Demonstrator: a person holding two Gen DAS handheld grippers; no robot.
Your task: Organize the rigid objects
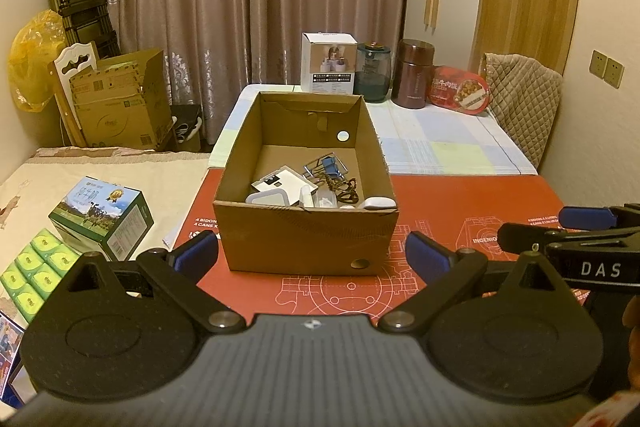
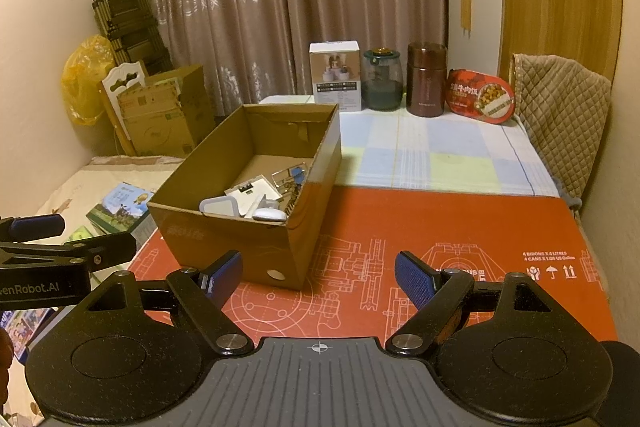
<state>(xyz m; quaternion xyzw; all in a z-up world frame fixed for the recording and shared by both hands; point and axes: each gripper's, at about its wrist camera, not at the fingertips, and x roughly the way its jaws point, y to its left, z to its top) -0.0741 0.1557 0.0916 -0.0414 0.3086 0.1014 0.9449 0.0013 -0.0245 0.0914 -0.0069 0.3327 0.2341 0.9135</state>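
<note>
An open cardboard box (image 1: 308, 239) (image 2: 240, 247) stands on the red printed mat (image 1: 460, 199) (image 2: 440, 227). Inside lie several small items: a white square case (image 1: 268, 199) (image 2: 218, 207), a white card (image 1: 286, 181), blue binder clips (image 1: 326, 165) (image 2: 296, 173), a dark cord (image 1: 348, 189) and a white oval case (image 1: 376, 203) (image 2: 270, 214). My left gripper (image 1: 312, 251) hovers open just in front of the box, nothing between its blue pads. My right gripper (image 2: 318, 277) stays open over the mat, beside the box's right corner, also empty. Each gripper shows at the edge of the other's view.
At the table's far end stand a white carton (image 1: 329, 63) (image 2: 336, 77), a glass jar (image 1: 373, 73) (image 2: 383, 79), a brown flask (image 1: 415, 75) (image 2: 426, 79) and a red tin (image 1: 460, 91) (image 2: 480, 97). A padded chair back (image 1: 524, 99) is right. Milk carton (image 1: 102, 219) and green packs (image 1: 36, 267) lie left.
</note>
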